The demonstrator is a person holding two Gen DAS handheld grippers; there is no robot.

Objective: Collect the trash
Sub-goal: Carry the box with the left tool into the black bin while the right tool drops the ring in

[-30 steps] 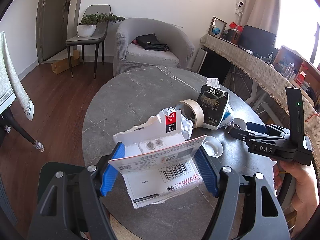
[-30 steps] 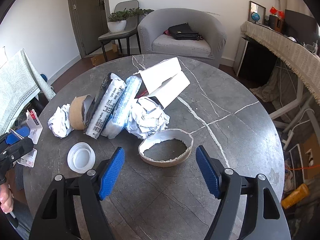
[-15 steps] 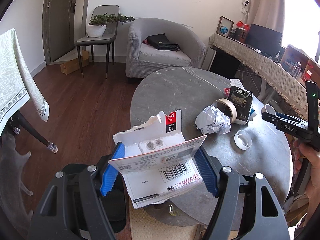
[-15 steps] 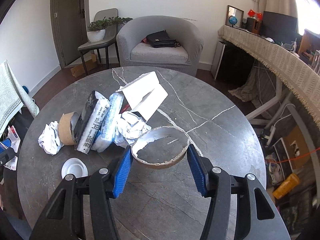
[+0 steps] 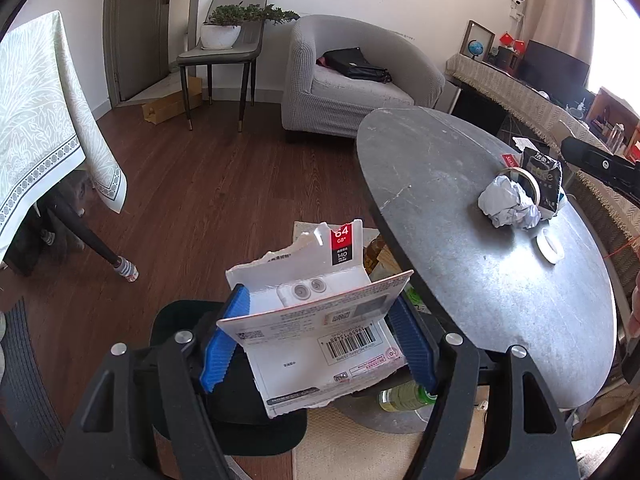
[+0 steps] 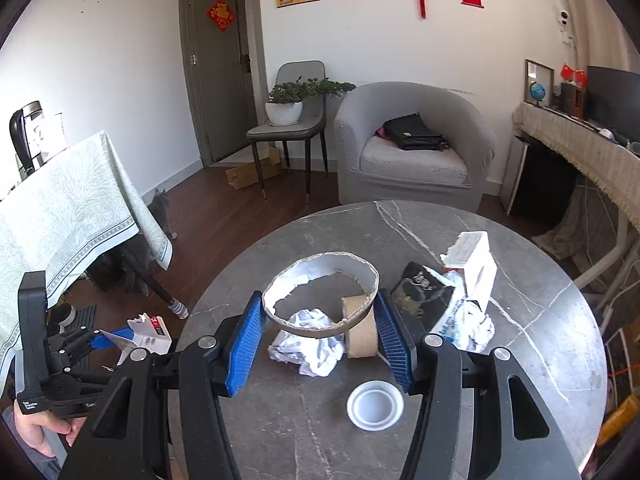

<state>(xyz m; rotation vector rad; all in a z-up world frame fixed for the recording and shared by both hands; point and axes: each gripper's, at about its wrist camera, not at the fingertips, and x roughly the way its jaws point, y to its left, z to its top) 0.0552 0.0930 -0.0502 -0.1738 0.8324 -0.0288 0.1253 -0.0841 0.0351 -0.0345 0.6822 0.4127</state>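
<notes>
Left wrist view. The left gripper (image 5: 320, 336) has its blue ribbed jaws clamped on a torn white cardboard memory-card package (image 5: 320, 320), flat, creased, with a red-and-black label and a printed barcode. The package hangs off the edge of the round grey stone-look tabletop (image 5: 460, 240), above the wooden floor, where a black rounded container (image 5: 176, 320) shows behind the jaws; whether that is the bin cannot be told. Still on the tabletop lie a crumpled white paper ball (image 5: 506, 204), a roll of tan tape (image 5: 530, 184), a black crinkled foil bag (image 5: 544, 180) and a white plastic lid (image 5: 550, 245).

Right wrist view. The right gripper (image 6: 320, 336) has its jaws clamped on a thin, ragged-edged cardboard ring (image 6: 320, 298), held clear above the tabletop (image 6: 520, 360). Beneath it sit the paper ball (image 6: 312, 344), the tape roll (image 6: 360, 332), the foil bag (image 6: 420, 292), an upright white carton (image 6: 476, 268) and the smooth lid (image 6: 375, 404).

Progress, by judgement: two pieces are lifted, none visibly deposited; at least five remain on the tabletop, so collection is at an early stage.
</notes>
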